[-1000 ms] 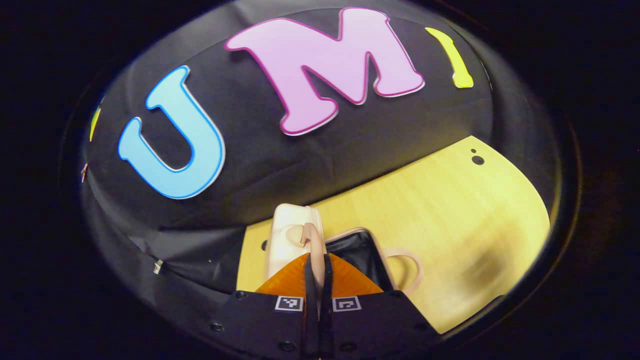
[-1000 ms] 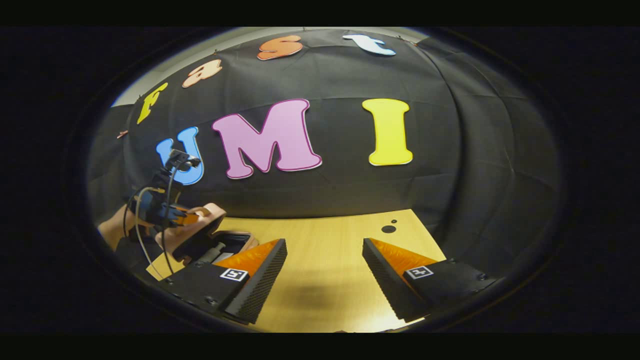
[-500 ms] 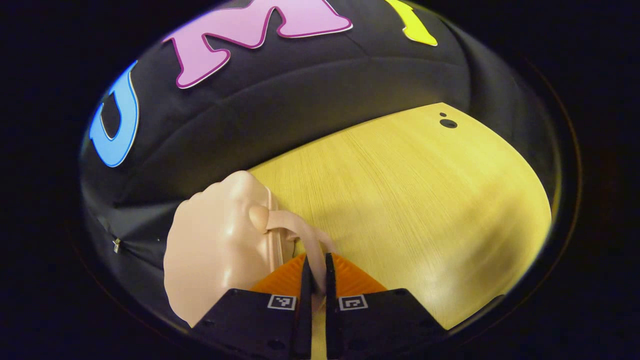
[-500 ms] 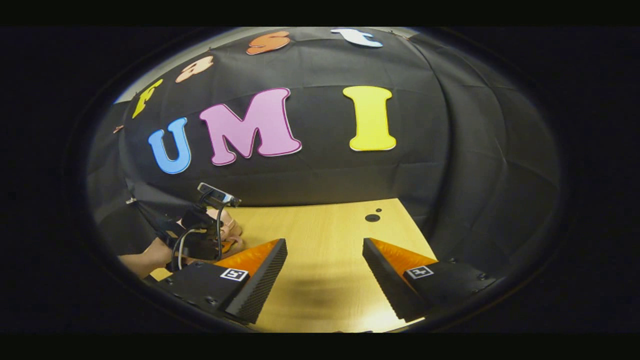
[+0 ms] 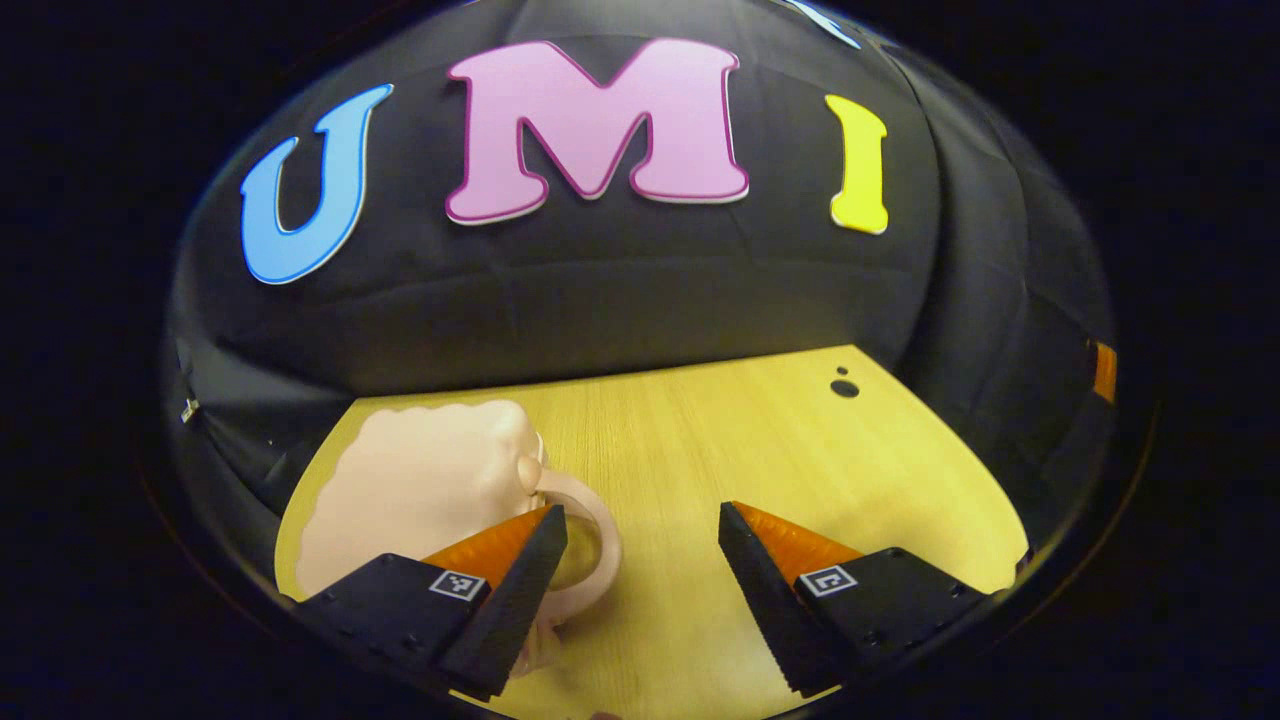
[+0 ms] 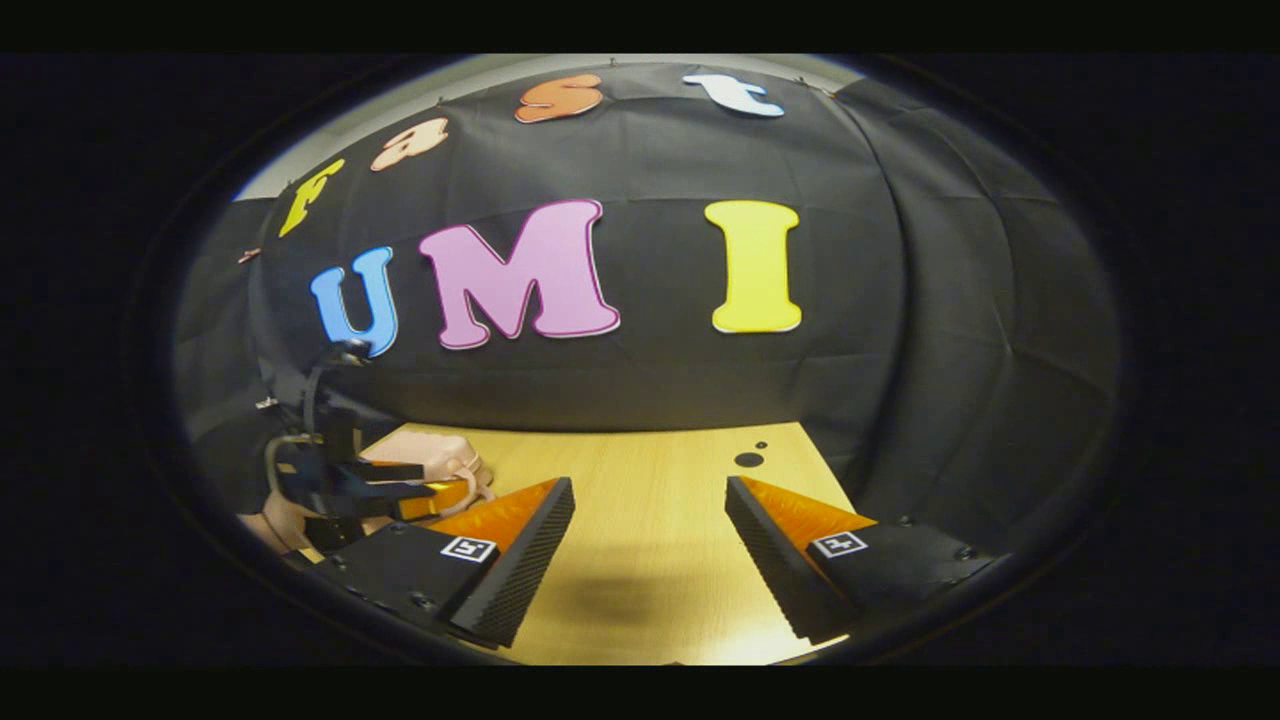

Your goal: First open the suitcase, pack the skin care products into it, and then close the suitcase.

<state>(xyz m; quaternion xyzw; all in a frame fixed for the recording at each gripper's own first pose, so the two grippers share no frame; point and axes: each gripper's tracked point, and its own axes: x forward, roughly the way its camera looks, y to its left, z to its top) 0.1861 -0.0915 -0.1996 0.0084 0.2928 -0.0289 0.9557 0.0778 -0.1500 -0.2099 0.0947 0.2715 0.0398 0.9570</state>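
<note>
Left gripper view: left tongs (image 5: 640, 570) apart above counter (image 5: 760, 440), closed pink suitcase (image 5: 420, 495) lying near-left, handle (image 5: 590, 540) beside left finger; right gripper view: right tongs (image 6: 650, 540) apart, idle, suitcase far-left, closing looks done, next just withdraw.

The suitcase (image 5: 420, 490), whose lid stood raised a second ago with the dark lining exposed, now lies shut and flat on the surface (image 5: 760, 450). The left gripper (image 5: 640, 560), earlier clamped on the lid's loop handle (image 5: 590, 540) (jaws pressed together), has let go: its jaws now stand wide apart, the handle beside one finger.
</note>
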